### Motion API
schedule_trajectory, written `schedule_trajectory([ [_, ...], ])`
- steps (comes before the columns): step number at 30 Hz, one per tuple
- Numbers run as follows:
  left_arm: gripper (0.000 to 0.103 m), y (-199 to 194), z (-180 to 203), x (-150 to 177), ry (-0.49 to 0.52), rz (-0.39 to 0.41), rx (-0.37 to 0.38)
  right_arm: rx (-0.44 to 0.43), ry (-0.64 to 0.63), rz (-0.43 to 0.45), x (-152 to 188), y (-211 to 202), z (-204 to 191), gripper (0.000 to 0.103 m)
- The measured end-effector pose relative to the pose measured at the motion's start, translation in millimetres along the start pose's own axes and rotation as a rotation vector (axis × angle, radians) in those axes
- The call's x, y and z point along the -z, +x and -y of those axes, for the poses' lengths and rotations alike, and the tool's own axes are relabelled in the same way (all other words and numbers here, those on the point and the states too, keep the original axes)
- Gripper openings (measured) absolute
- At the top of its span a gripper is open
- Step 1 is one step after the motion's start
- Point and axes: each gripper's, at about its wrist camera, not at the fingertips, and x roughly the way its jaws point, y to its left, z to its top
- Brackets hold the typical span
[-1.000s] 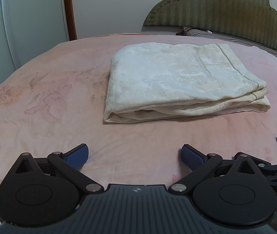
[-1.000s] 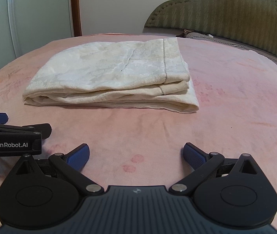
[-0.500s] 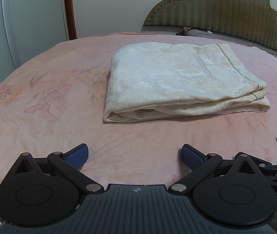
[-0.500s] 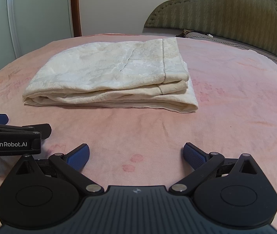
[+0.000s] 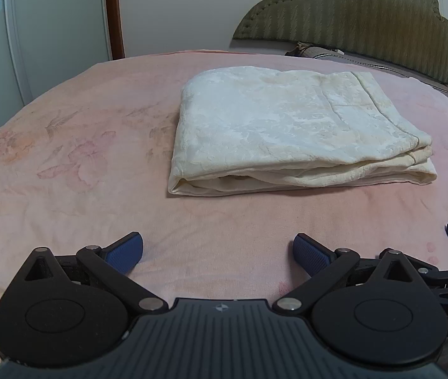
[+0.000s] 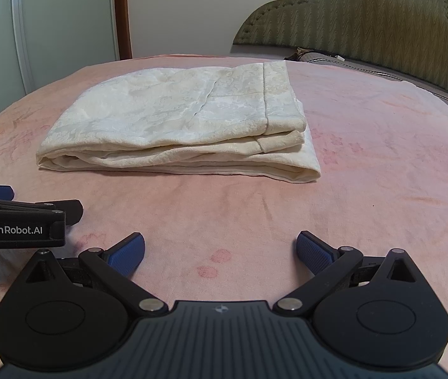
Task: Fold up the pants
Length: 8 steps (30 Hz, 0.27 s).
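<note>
Folded cream pants lying mid-bed on the pink bedspread, both grippers short of them.

Left gripper and right gripper: jaws spread wide, holding nothing. Bare bedspread separates the fingertips from the stacked near edge; the green headboard stands beyond.

Folded cream pants on the pink bedspread, left gripper (blue pads spread wide) well short of them.
</note>
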Motion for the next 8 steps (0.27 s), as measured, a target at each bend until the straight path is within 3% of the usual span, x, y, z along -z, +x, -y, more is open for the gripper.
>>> schedule_trajectory([
  [8, 0.103, 0.2, 1.1, -0.3, 0.010, 0.005, -0.002, 0.000, 0.000, 0.000, 0.0, 0.0, -0.2, 0.103],
])
